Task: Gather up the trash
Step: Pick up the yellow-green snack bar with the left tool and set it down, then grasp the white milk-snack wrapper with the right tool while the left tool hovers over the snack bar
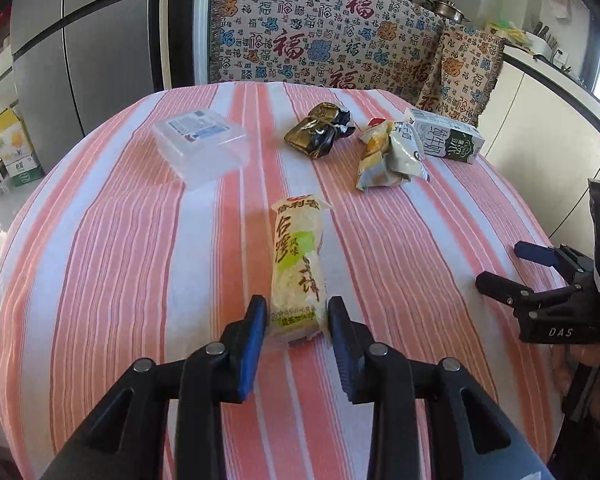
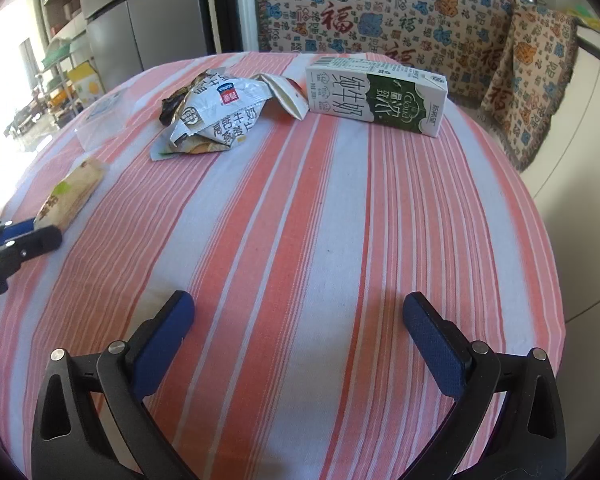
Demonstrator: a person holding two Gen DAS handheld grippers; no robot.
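Trash spread on striped worktop. Left tool clamped on near end of yellow-green snack packet, packet lying on the cloth. Right tool jaws wide apart, nothing between them, over bare cloth. Far side: milk carton on its side, crumpled white wrapper beside it, dark gold wrapper, clear plastic box.

Pink-and-white striped tablecloth, green-and-white milk carton, blue gripper pads
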